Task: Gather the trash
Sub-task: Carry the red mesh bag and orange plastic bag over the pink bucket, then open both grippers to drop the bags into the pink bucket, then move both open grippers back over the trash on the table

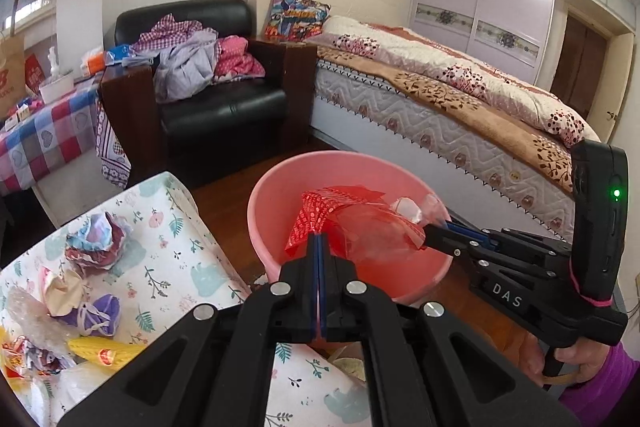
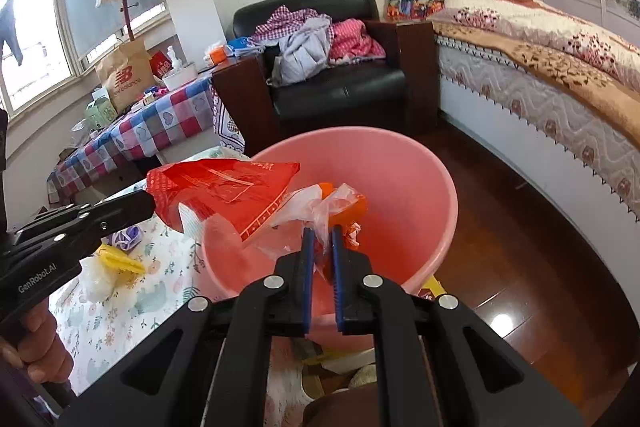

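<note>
Our left gripper [image 1: 319, 247] pinches a red plastic bag [image 1: 320, 217], its blue pads pressed together, over the pink basin [image 1: 276, 195] on the wooden floor. To the right, our right gripper [image 2: 321, 243] nips a clear plastic wrapper [image 2: 320, 205] in a narrow gap above the same basin. Left of it, crumpled paper [image 1: 98, 241] and a yellow wrapper [image 1: 106, 350] litter the floral cloth [image 1: 180, 267].

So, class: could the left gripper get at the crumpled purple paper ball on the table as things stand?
Probably not right away: the left gripper is shut on the red plastic bag over the pink bucket. Nothing covers the crumpled purple paper ball, so after letting go, likely yes.
</note>
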`<state>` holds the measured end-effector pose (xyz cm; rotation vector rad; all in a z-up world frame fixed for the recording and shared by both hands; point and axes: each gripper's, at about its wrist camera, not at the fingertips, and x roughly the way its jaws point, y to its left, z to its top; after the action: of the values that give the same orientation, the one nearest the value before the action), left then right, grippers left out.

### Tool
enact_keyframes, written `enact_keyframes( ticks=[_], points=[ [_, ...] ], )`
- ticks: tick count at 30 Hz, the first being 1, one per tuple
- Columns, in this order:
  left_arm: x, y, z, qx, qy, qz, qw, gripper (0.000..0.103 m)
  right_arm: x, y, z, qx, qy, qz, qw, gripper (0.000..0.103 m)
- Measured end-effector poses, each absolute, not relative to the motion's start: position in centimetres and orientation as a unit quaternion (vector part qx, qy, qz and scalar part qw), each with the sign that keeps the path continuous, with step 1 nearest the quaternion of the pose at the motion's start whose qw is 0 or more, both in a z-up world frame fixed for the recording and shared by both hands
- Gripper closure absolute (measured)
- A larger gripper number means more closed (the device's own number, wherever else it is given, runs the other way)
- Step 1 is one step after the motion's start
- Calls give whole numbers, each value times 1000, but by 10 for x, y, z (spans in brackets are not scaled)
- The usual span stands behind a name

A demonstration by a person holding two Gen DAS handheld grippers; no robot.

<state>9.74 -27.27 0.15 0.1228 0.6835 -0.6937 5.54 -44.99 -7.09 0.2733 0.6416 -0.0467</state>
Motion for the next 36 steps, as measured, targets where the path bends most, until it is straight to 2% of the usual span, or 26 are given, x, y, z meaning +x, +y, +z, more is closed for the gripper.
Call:
enact_keyframes(
  ticks=[3,5,6,12,14,16,22,23,26,36],
  points=[
    [99,-273,-3,62,331,-332,881,103,57,-458,-76,150,322,-27,934,88],
    [100,-275,-5,63,332,-331,881,103,57,-462,-77,156,322,-31,933,71],
    [100,-275,-6,63,333,-331,880,103,55,-463,-77,157,320,-33,934,68],
    [99,-267,-4,47,331,-334,881,98,49,-457,-67,147,312,-34,938,67],
    [97,-263,0,39,328,-334,883,90,45,-453,-63,143,309,-35,940,67],
    [93,-257,4,32,322,-331,887,71,41,-449,-60,141,305,-35,941,67],
    [80,-238,21,14,301,-325,896,58,30,-434,-45,134,291,-26,947,67],
    [77,-234,24,12,298,-323,898,57,27,-428,-42,131,288,-22,948,66],
    [68,-226,29,11,292,-318,902,54,19,-413,-36,124,280,-14,952,51],
    [41,-175,33,-1,280,-282,918,52,8,-353,-28,91,279,31,955,50]
  ],
)
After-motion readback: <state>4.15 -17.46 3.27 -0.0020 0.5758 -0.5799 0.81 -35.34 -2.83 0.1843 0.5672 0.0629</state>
